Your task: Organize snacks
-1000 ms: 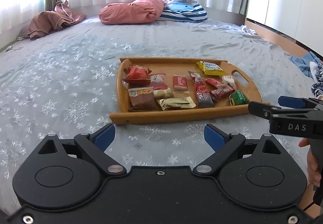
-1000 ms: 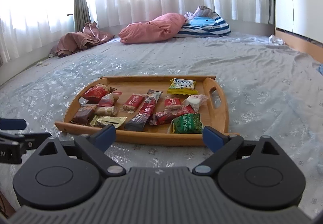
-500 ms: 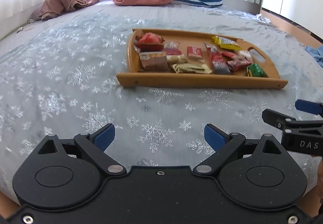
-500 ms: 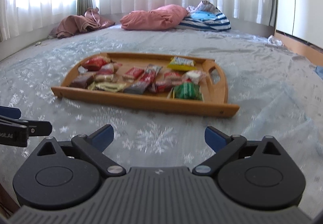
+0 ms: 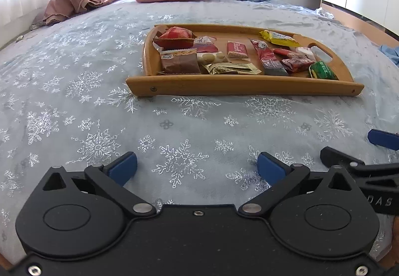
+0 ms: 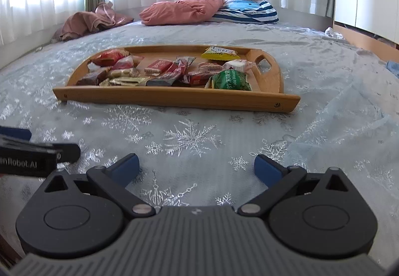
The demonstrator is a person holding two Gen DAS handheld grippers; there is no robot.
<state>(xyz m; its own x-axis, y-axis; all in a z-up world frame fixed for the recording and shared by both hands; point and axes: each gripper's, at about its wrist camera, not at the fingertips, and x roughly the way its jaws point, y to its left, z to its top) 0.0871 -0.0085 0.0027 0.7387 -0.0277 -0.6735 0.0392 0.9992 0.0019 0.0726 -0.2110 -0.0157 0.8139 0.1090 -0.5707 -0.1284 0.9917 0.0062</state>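
While the left gripper [image 5: 197, 166] is hovering with its jaws spread wide and holding nothing, the wooden tray [image 5: 244, 88] of snacks is lying ahead and slightly to its right on the bedspread [image 5: 74, 81], long side facing it.

Seen from the right gripper [image 6: 194, 166], equally wide and empty, the tray [image 6: 174, 98] is sitting ahead and slightly left, its green packet [image 6: 230, 80] at the nearer right end, probably easiest for this hand.
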